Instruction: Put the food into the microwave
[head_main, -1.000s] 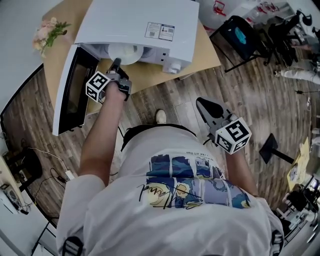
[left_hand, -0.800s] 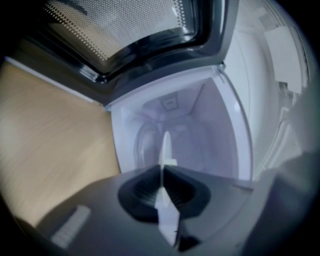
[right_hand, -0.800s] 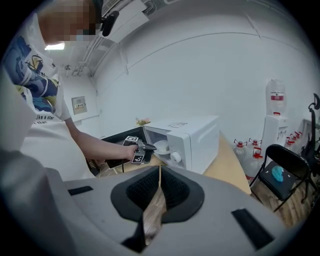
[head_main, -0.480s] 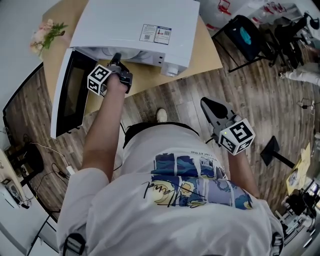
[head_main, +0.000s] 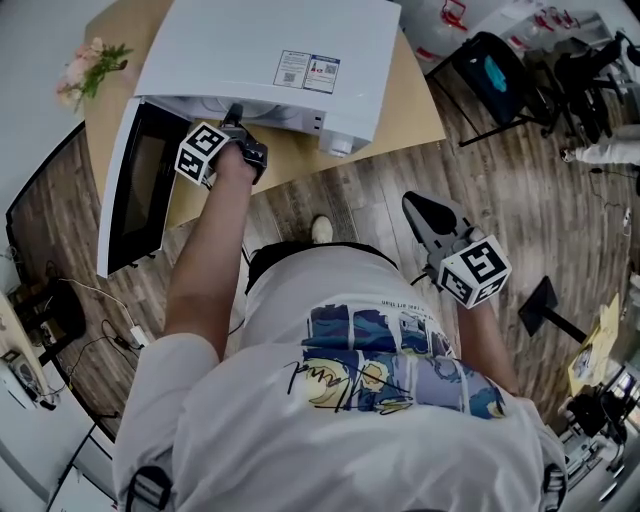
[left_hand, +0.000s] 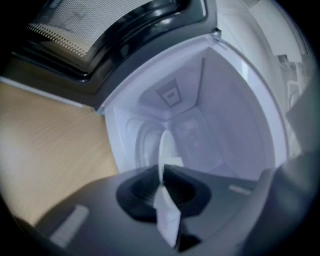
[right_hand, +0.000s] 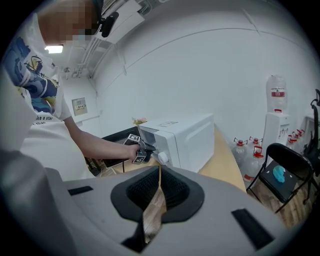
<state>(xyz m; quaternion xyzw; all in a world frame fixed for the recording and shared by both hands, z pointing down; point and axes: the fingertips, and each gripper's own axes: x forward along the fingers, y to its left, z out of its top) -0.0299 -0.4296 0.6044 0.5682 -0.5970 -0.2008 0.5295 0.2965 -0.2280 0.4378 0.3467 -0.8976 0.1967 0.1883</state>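
Flowers (head_main: 92, 65) lie at the ten o'clock corner of the wooden counter (head_main: 415, 105). Just to their right, the white microwave (head_main: 270, 50) stands with its door (head_main: 140, 185) swung open toward nine o'clock. The left tool (head_main: 233, 112) reaches into the oven's mouth. Its jaws are almost together on the rim of a white plate (left_hand: 166, 146) and have just been opening, though no gap shows at the rim. The plate sits inside the cavity, at twelve o'clock from the tool's tips. No food on it can be made out. The right tool (head_main: 420, 212) hangs well apart at four o'clock from the microwave, over the plank floor (head_main: 520, 200), jaws closed and empty. A black chair (head_main: 480, 70) stands at two o'clock.
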